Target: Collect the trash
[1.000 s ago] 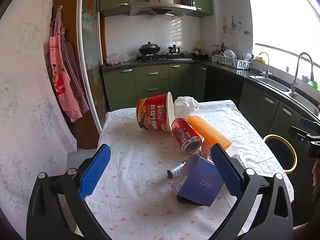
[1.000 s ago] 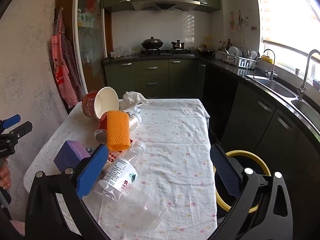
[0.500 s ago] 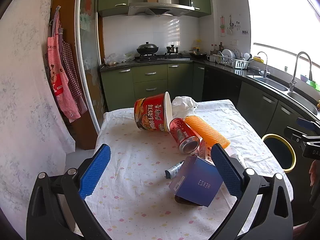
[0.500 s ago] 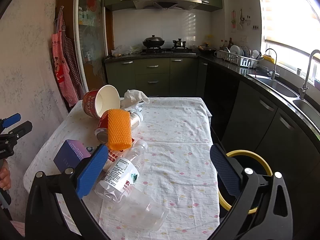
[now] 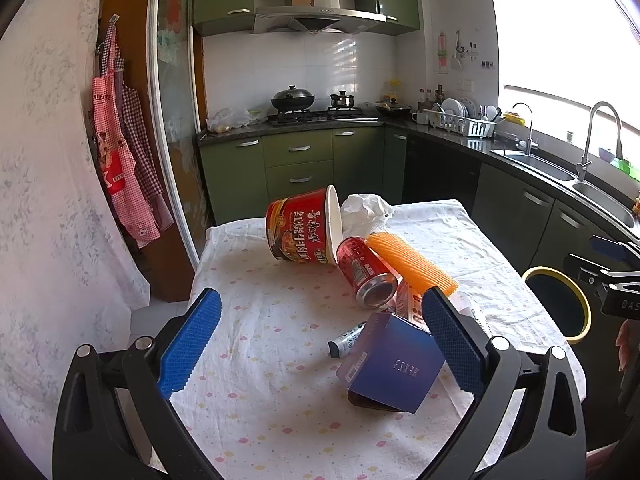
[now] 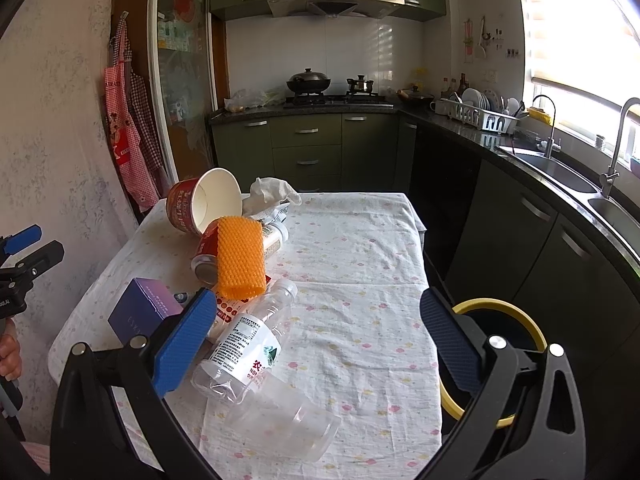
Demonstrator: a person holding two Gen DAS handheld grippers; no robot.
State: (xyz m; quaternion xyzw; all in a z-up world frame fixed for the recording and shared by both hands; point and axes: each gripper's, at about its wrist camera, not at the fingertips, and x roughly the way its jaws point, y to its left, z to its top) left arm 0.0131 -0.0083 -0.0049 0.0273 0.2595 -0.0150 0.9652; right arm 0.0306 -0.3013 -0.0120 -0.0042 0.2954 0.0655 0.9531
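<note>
Both grippers, left gripper (image 5: 320, 340) and right gripper (image 6: 316, 340), gape wide and empty; the clear bottle (image 6: 248, 344) near the tabletop's (image 6: 360, 248) front edge could roll off if nudged, though its resting contact seems unclear.

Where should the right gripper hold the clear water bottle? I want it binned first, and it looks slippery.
Probably across the labelled middle of the water bottle, coming down from above. It lies on its side on the table, cap pointing away, so its round body fits between the right gripper's open fingers. The label should slip less than bare plastic.
</note>
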